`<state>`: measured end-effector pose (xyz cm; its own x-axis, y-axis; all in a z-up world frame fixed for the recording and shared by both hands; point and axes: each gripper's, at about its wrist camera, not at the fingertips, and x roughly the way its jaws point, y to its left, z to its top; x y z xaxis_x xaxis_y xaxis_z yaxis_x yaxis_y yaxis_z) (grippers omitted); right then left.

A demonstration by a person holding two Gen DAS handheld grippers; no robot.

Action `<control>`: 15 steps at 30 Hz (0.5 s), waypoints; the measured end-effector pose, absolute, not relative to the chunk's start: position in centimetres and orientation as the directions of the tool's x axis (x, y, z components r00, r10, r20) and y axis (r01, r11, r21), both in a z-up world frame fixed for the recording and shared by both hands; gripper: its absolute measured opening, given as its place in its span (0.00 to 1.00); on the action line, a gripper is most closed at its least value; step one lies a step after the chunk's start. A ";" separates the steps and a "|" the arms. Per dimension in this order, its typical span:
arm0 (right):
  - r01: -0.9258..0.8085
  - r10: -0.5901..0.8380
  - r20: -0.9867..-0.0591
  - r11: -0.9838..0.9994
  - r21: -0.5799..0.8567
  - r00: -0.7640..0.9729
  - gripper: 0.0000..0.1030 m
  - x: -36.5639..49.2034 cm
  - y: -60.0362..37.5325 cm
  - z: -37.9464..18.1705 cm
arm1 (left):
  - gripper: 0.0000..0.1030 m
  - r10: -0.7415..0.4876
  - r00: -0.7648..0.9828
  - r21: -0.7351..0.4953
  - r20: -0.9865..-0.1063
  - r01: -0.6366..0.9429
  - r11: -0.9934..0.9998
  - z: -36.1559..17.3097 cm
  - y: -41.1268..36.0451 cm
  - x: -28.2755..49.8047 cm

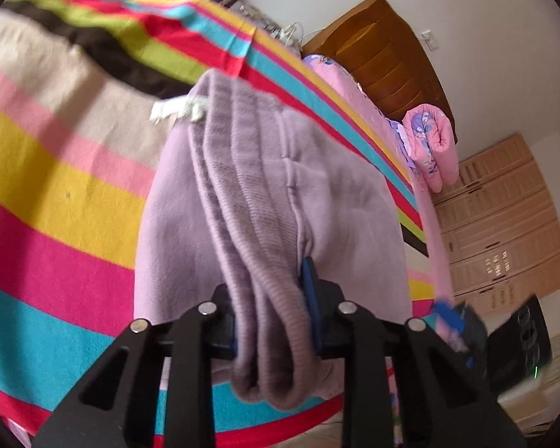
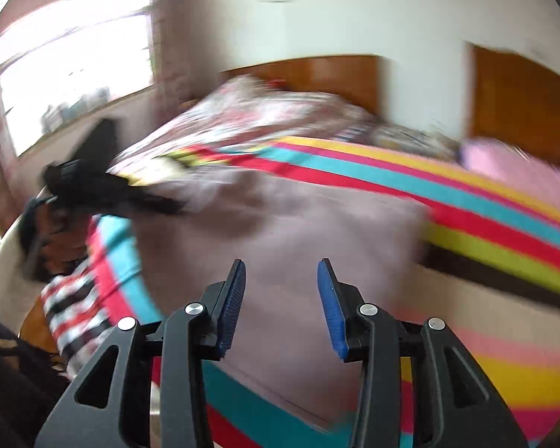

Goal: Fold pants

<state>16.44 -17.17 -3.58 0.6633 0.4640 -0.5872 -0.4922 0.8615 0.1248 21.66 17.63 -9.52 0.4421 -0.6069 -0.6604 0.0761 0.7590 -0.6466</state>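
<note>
A bed (image 2: 485, 194) under a bright striped blanket (image 1: 48, 171) fills the room, with a wooden headboard (image 2: 317, 71) against the white wall (image 2: 317, 11). Daylight pours through a large window (image 2: 71, 71). A brown wooden cabinet (image 1: 388, 59) and a pale panelled wardrobe (image 1: 504, 224) stand along the wall.

The gap between the right gripper's (image 2: 281, 298) blue-padded fingers stands free, with lilac fleece pants (image 2: 280, 231) spread below. At ten o'clock the black left gripper (image 2: 93, 183) blocks passage. Bare rainbow-striped blanket (image 2: 504, 224) lies free from one to four o'clock. The bunched ribbed waistband (image 1: 257, 261) fills the left gripper's gap.
</note>
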 end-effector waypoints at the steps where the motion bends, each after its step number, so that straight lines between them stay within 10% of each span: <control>1: -0.458 0.445 -0.588 0.878 0.138 0.675 0.39 16.3 -18.3 -3.8 | 0.22 -0.601 0.453 -0.634 -0.659 0.095 0.767 -8.8 17.4 21.6; 9: -0.476 0.434 -0.640 0.871 0.118 0.634 0.39 15.2 -16.9 -7.5 | 0.21 -0.579 0.523 -0.573 -0.625 0.196 0.796 -5.1 16.9 20.8; 15: -0.494 0.402 -0.682 0.867 0.068 0.611 0.42 14.6 -15.8 -10.1 | 0.28 -0.633 0.488 -0.699 -0.601 0.064 0.712 -12.2 21.0 22.2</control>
